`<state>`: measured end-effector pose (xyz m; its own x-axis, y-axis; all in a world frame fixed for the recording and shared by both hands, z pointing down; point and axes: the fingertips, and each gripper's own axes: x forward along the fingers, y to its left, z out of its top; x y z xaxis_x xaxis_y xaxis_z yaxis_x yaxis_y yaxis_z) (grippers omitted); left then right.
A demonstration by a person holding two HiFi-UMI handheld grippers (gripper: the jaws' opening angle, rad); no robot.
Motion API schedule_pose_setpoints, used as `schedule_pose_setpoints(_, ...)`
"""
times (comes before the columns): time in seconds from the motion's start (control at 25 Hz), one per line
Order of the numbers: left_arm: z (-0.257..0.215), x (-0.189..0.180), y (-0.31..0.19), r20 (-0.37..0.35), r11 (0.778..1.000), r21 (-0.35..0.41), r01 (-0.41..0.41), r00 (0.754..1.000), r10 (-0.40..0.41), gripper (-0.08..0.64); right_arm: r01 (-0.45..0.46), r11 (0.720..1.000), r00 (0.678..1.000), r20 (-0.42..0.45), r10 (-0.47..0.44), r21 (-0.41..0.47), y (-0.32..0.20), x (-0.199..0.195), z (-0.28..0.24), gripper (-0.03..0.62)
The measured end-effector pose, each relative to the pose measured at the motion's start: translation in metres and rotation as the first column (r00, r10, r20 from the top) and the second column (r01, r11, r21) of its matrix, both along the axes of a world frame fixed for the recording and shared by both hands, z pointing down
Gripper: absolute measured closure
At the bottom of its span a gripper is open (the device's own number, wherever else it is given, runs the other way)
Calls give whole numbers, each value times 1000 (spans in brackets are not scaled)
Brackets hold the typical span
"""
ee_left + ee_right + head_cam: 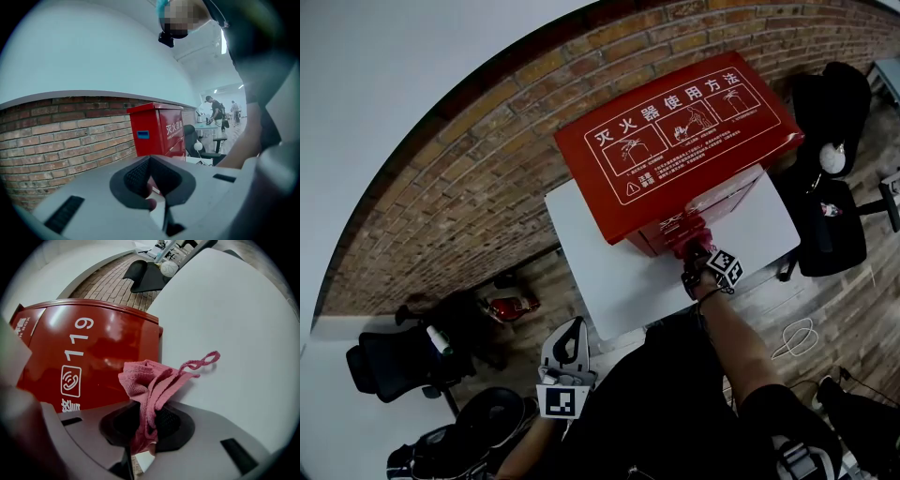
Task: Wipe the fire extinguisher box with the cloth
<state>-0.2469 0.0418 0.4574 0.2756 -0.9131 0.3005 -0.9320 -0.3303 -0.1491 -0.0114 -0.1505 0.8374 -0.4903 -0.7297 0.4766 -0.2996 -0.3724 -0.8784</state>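
The red fire extinguisher box (675, 141) with white print stands on a white table (619, 281) against a brick wall. My right gripper (701, 262) is at the box's lower front face, shut on a pink knitted cloth (151, 383). In the right gripper view the cloth bunches out of the jaws (147, 420), close to the glossy red panel (84, 357) marked 119, and a loop of it trails over the table (234, 333). My left gripper (569, 339) hangs low, off the table's near left corner. Its jaws (150, 180) are shut and hold nothing, and the box (157, 129) shows beyond them.
Black office chairs stand to the right (830, 187) and lower left (403, 361) of the table. A red object (511, 307) lies on the wooden floor by the brick wall (459, 187). A white cable (797, 337) coils on the floor. People (216, 112) stand far off.
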Motion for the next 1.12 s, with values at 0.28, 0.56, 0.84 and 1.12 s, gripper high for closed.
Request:
schedule_pose_setpoints(0.28, 0, -5, 0, -2, 1000, -5, 10, 1000, -10, 528, 12, 998, 1000, -19, -13, -62, 4, -5, 14, 517)
schedule_pose_setpoints(0.56, 0, -8, 1, -4, 1000, -5, 11, 1000, -11, 528, 1, 997, 1000, -10, -2, -78, 4, -5, 21, 517)
schedule_pose_setpoints(0.84, 1, -10, 1, -13, 1000, -7, 10, 1000, -10, 528, 15, 996, 1000, 13, -14, -89, 10, -17, 20, 517)
schedule_pose_setpoints(1.12, 0, -16, 5, -4, 1000, -5, 6, 1000, -6, 528, 39, 994, 999, 40, -35, -98, 23, -41, 18, 517)
